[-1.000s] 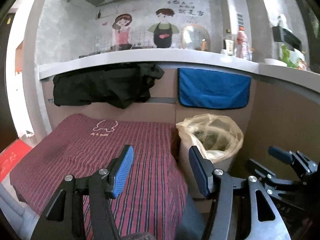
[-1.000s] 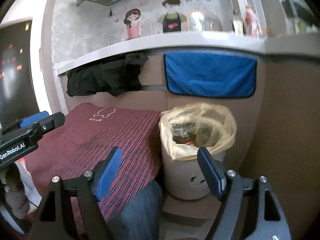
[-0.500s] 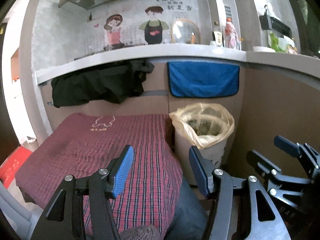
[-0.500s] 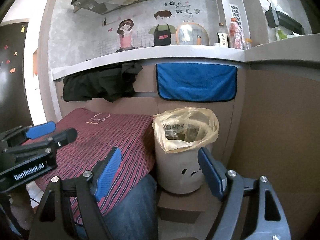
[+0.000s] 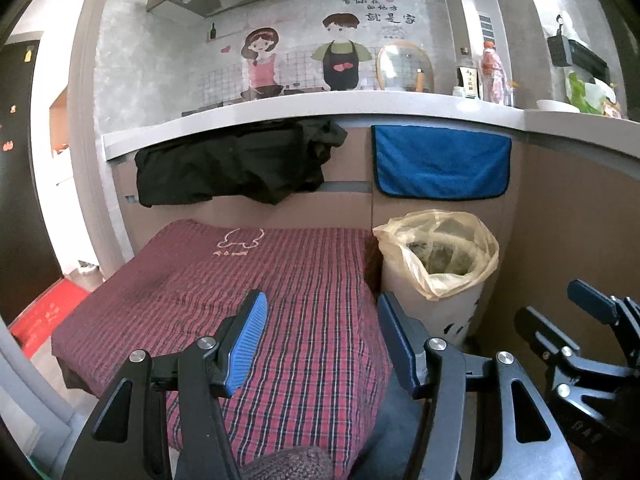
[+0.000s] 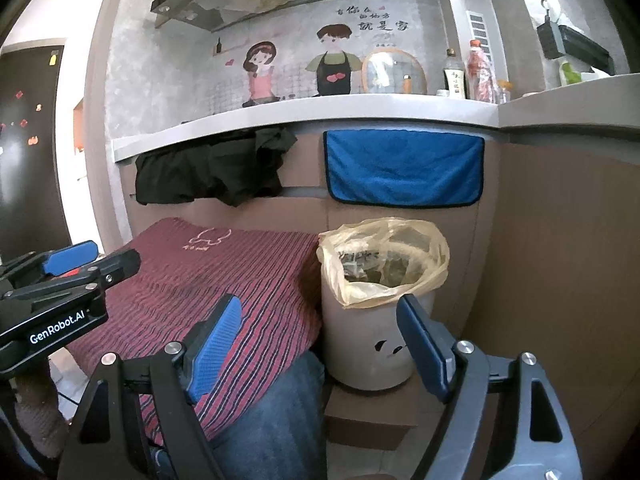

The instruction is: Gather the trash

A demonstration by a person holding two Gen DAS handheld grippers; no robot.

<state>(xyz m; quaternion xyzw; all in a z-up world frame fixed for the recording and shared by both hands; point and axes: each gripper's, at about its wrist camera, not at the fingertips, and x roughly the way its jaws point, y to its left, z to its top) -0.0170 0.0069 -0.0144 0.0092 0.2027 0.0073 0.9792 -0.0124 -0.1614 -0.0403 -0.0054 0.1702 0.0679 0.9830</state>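
Observation:
A white bin (image 5: 448,308) (image 6: 372,344) lined with a yellowish plastic bag (image 5: 436,252) (image 6: 380,260) stands on a brown box (image 6: 368,420) against the cabinet; crumpled trash lies inside it. My left gripper (image 5: 320,316) hangs open over the red plaid cloth (image 5: 240,280), nothing between its fingers, the bin ahead to its right. My right gripper (image 6: 320,320) is open and empty too, pointing at the bin's left side. Each gripper shows at the edge of the other's view, the right gripper (image 5: 580,320) and the left gripper (image 6: 72,268).
The plaid cloth (image 6: 192,276) covers a low surface left of the bin. A black garment (image 5: 236,168) and a blue towel (image 5: 440,164) hang under the countertop (image 5: 320,108), which carries bottles (image 5: 494,76). A person's jeans-clad leg (image 6: 272,412) lies beneath the grippers. Brown cabinet panels (image 6: 560,260) stand right.
Both grippers have drawn back from the bin, so it looks smaller and more of the counter shows. Their jaws stayed open and empty.

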